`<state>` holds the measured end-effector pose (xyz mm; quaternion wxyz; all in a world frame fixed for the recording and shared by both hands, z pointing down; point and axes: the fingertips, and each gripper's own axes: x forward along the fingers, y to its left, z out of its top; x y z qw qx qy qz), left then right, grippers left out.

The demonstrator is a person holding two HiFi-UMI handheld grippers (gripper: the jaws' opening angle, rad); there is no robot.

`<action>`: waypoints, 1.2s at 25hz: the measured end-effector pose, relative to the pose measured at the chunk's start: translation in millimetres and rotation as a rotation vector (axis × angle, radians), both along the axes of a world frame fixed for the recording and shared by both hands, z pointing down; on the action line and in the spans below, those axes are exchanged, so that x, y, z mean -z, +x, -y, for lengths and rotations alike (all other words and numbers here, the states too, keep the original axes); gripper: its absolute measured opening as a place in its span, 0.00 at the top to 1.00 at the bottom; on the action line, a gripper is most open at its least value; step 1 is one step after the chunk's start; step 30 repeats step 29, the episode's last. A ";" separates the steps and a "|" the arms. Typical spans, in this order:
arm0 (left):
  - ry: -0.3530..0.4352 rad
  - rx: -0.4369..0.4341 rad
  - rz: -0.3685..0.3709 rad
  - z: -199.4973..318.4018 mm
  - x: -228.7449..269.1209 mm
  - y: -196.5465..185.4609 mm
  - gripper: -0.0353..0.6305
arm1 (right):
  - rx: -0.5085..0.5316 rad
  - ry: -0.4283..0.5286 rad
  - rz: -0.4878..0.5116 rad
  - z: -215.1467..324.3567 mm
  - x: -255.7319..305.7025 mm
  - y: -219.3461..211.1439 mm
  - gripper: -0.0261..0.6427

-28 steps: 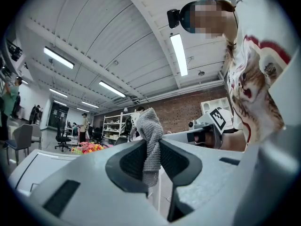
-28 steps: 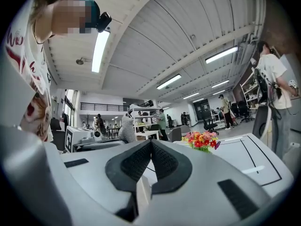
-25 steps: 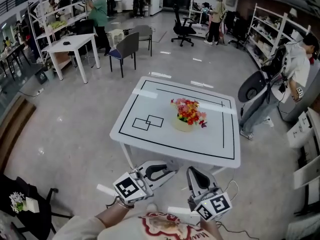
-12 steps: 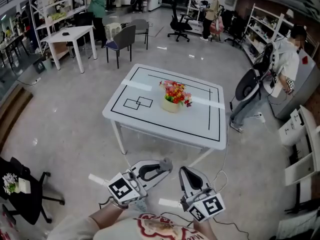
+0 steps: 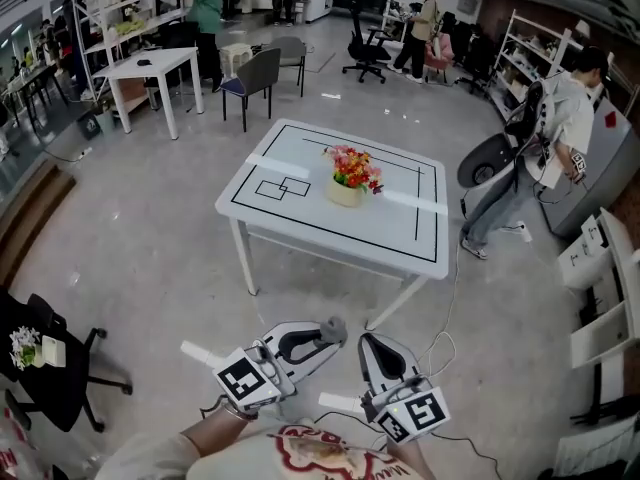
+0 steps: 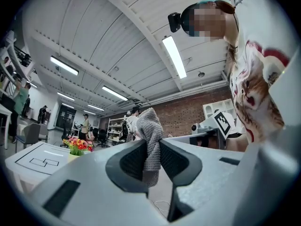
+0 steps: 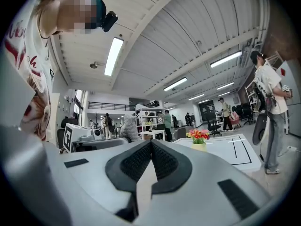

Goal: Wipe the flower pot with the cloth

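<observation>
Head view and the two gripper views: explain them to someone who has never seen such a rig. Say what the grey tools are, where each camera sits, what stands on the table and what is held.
There is no robot here. A person holds a two-jaw gripper in each hand, and the cubes with square patterns are part of those grippers. The head view comes from a camera on the person's head, looking down. The other two pictures come from cameras riding on each gripper, looking along its jaws. The left gripper is clamped on a grey knitted cloth. The right gripper has its jaws together, with nothing between them. Ahead, out of reach of both, stands a white table marked with black lines. On it sits a pale flower pot of bright flowers.
</observation>
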<state>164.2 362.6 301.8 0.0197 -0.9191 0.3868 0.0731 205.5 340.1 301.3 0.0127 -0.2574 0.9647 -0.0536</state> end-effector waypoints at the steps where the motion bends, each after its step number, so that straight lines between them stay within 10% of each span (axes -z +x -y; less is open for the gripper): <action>1: 0.008 -0.006 0.000 -0.9 3.8 1.1 0.84 | -0.008 0.004 0.002 -2.0 2.4 1.6 0.96; 30: -0.001 -0.002 -0.024 -16.3 14.6 -40.7 0.84 | -0.031 0.024 0.003 -20.7 11.5 -36.9 0.96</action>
